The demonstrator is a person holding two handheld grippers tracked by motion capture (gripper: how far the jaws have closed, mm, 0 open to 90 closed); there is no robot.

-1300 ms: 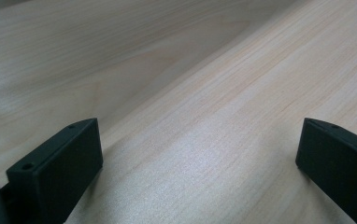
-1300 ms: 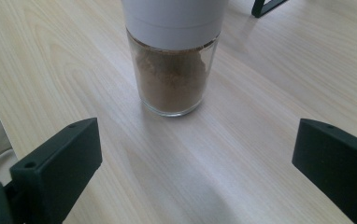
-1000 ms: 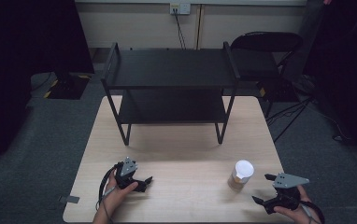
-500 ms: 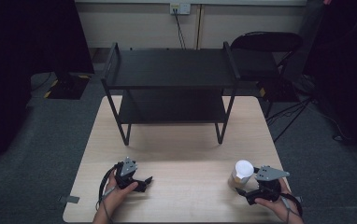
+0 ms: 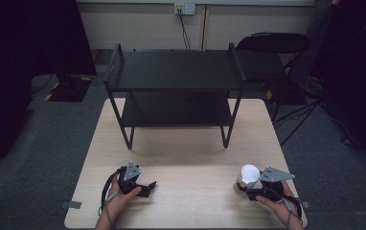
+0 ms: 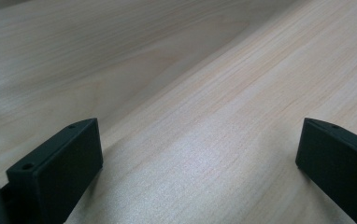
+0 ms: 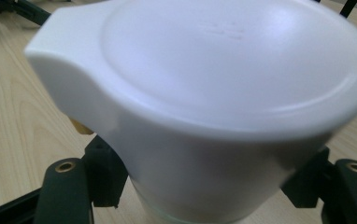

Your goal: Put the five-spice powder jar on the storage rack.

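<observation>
Progress looks early: the white lidded paper cup stands near the pale wooden table's front right corner, between the right hand-held gripper's jaws; whether they grip is unclear. The left hand-held gripper rests wide, holding nothing.

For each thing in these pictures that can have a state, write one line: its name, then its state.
White cup: upright on the table, lid on, between the right gripper's jaws.
Left gripper: open, nothing between its jaws, low over the table.
Right gripper: jaws either side of the cup; whether they clamp it cannot be told.
Black shelf: standing, both levels bare.
</observation>
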